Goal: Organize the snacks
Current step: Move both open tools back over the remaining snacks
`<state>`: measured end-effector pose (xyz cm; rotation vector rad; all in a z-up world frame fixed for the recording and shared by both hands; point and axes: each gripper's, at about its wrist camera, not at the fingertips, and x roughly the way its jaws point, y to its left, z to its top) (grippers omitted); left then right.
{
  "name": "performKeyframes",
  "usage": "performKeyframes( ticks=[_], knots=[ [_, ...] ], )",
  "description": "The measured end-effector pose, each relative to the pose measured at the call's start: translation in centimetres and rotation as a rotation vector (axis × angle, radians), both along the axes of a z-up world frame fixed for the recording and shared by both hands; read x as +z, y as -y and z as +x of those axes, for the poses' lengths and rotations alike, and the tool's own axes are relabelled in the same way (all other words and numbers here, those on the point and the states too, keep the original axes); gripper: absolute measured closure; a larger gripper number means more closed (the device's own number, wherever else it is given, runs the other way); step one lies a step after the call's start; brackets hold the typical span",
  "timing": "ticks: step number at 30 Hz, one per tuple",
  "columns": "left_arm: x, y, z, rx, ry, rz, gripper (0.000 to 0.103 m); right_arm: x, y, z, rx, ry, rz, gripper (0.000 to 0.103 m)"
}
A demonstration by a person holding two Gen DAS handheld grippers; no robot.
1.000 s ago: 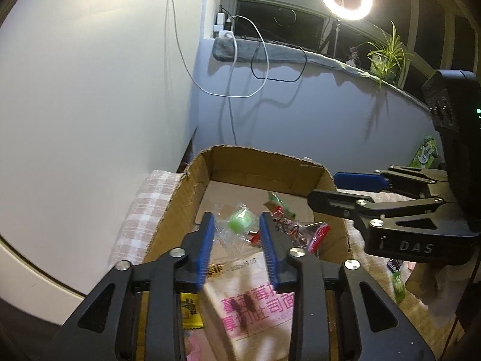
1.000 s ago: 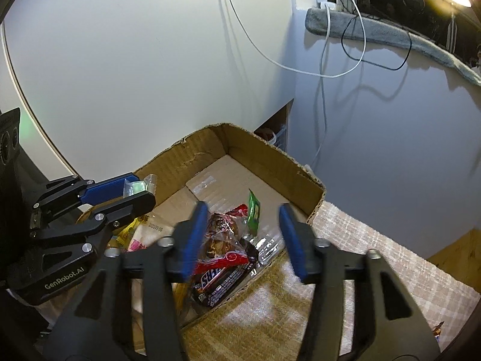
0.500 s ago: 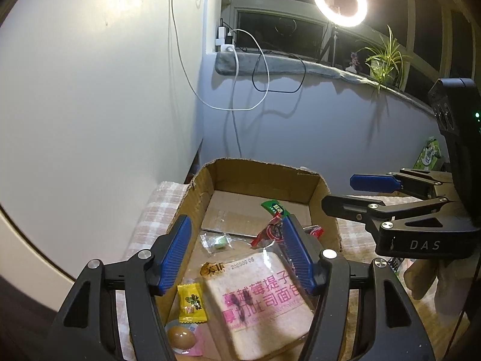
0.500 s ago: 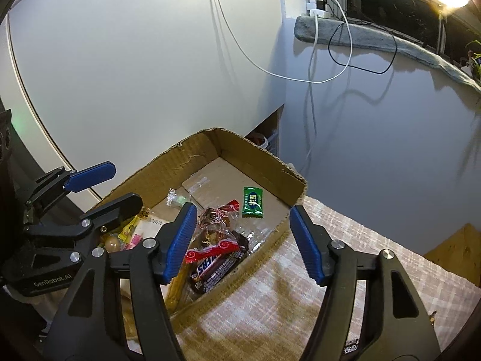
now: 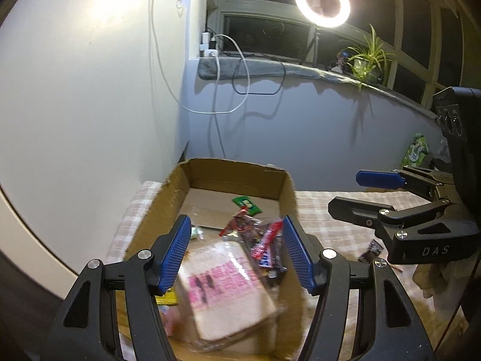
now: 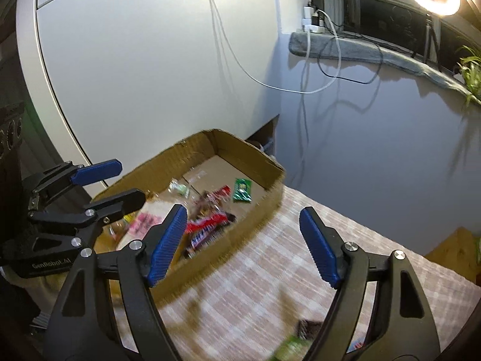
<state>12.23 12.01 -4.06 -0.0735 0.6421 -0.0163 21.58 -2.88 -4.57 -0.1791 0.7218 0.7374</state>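
- Snacks sit in the cardboard box (image 5: 290, 192) on the checked cloth (image 6: 270, 270): bread pack with pink print (image 5: 228, 288) at the near end, Snickers bar (image 6: 207, 228) beside it, green packet (image 6: 242, 189) further in, small green candy (image 6: 179, 189) toward the far-left wall.
- Left gripper (image 5: 237, 252) hangs over the box's near end, jaws apart, nothing between the pads; the bread pack lies below them in the box.
- Right gripper (image 6: 243, 246) is off to the box's right side over the cloth; its jaws have just been opening, now wide and empty.
- Step, as I read it: both drops done, hands pulling clear for the next pick.
- Next: go for loose items on the cloth; low approach, jaws straddling a flat wrapper.
- Right view only: dark wrapper (image 6: 309, 335) and blurred green packet (image 6: 293, 347) near the bottom edge.
- Left view only: dark wrapper (image 5: 372, 249) under the right gripper, green bag (image 5: 416, 149) by the wall.
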Motion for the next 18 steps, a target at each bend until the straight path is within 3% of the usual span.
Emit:
performKeyframes(
  ticks=[4,18],
  knots=[
    [0.0,1.6,-0.4,-0.024,-0.002,-0.007,0.04,0.2,2.7,-0.2,-0.054,-0.003,-0.019,0.006],
    [-1.1,9.0,-0.2,-0.187,-0.048,-0.024,0.04,-1.0,16.0,0.4,-0.258,-0.006,-0.067,0.005]
  ],
)
